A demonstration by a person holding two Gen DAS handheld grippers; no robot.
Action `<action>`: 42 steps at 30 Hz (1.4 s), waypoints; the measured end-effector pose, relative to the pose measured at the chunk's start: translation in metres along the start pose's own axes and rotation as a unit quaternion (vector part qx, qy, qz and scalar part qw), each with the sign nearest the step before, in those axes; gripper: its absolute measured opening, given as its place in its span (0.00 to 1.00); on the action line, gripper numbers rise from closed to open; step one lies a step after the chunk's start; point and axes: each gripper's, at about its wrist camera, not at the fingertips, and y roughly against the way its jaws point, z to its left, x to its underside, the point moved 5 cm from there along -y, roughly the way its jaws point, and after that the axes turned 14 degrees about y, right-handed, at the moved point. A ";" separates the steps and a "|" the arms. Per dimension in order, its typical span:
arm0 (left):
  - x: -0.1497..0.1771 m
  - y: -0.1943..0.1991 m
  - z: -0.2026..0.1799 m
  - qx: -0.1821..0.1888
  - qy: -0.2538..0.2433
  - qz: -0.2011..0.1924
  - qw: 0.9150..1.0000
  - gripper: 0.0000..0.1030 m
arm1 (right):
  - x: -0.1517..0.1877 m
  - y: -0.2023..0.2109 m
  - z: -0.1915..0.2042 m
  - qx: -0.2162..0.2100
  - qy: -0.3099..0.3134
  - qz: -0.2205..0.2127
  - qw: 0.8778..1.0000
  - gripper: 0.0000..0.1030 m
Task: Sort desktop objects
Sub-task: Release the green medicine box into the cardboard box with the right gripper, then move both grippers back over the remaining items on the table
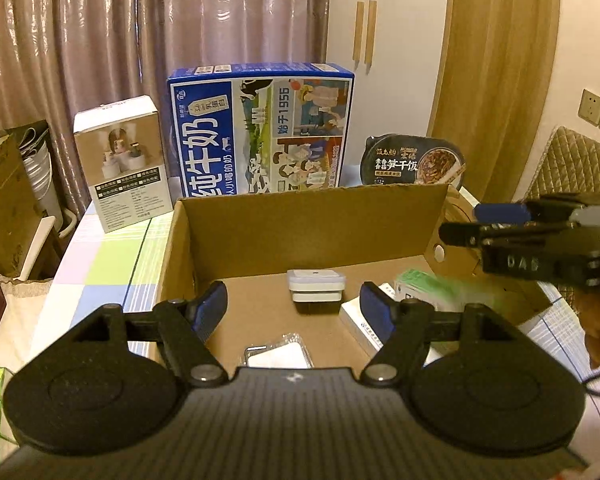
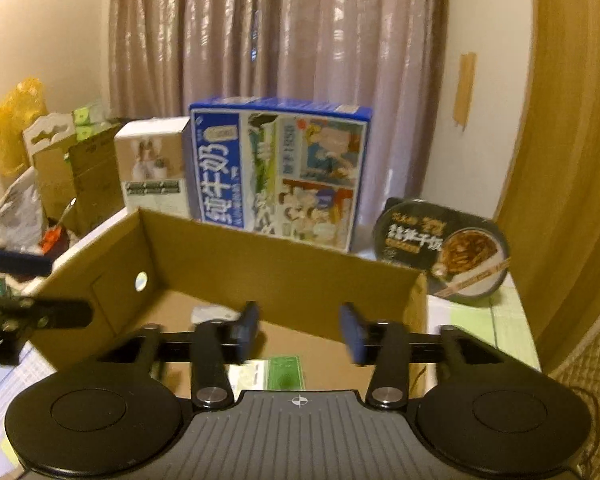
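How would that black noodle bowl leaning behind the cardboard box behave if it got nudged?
The bowl stands on edge, lid facing forward, so a nudge would probably tip it flat. Its rim looks rounded, so it might also roll sideways along the table. It is likely light for its size, being a sealed instant meal, and the glossy film lid could be slippery.

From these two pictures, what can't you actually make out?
- Brown cardboard box floor, left wrist view: near part hidden by the left tongs.
- Green-and-white packet, right wrist view: blurred, half behind the right tongs.
- Flat white carton: print too small.
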 end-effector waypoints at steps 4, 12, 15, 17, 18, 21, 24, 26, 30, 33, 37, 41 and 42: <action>0.007 0.018 0.002 -0.002 0.004 -0.009 1.000 0.71 | 0.005 0.023 -0.004 0.017 -0.004 -0.012 1.000 0.48; 0.035 0.058 0.005 -0.007 0.017 -0.009 1.000 0.75 | 0.035 0.088 0.004 0.028 -0.025 -0.020 0.999 0.60; 0.050 0.074 0.010 -0.013 0.024 -0.004 1.000 0.76 | 0.054 0.113 0.013 0.025 -0.038 -0.009 0.999 0.65; 0.062 0.085 0.013 -0.019 0.027 0.000 0.999 0.76 | 0.069 0.130 0.022 0.020 -0.044 -0.002 0.999 0.68; 0.069 0.091 0.015 -0.025 0.030 0.005 0.999 0.77 | 0.075 0.136 0.025 0.020 -0.048 0.001 0.999 0.70; 0.089 0.107 0.021 -0.032 0.035 0.014 0.999 0.78 | 0.096 0.158 0.035 0.012 -0.077 0.011 0.997 0.76; 0.108 0.123 0.027 -0.039 0.040 0.024 0.998 0.78 | 0.113 0.178 0.044 0.005 -0.099 0.017 0.995 0.81; 0.120 0.133 0.030 -0.042 0.041 0.030 0.998 0.79 | 0.125 0.190 0.052 0.000 -0.104 0.024 0.994 0.83; 0.142 0.151 0.031 -0.046 0.042 0.038 0.997 0.82 | 0.147 0.207 0.065 -0.008 -0.102 0.044 0.994 0.87; 0.156 0.161 0.027 -0.041 0.037 0.046 0.997 0.86 | 0.161 0.215 0.073 -0.013 -0.100 0.060 0.993 0.88; 0.176 0.168 0.018 -0.030 0.024 0.060 0.997 0.88 | 0.175 0.222 0.081 -0.015 -0.101 0.073 0.992 0.89; 0.191 0.170 0.011 -0.021 0.017 0.071 0.997 0.89 | 0.183 0.224 0.087 -0.019 -0.091 0.081 0.992 0.89; 0.194 0.170 0.008 -0.019 0.016 0.073 0.997 0.89 | 0.185 0.224 0.088 -0.018 -0.089 0.082 0.993 0.89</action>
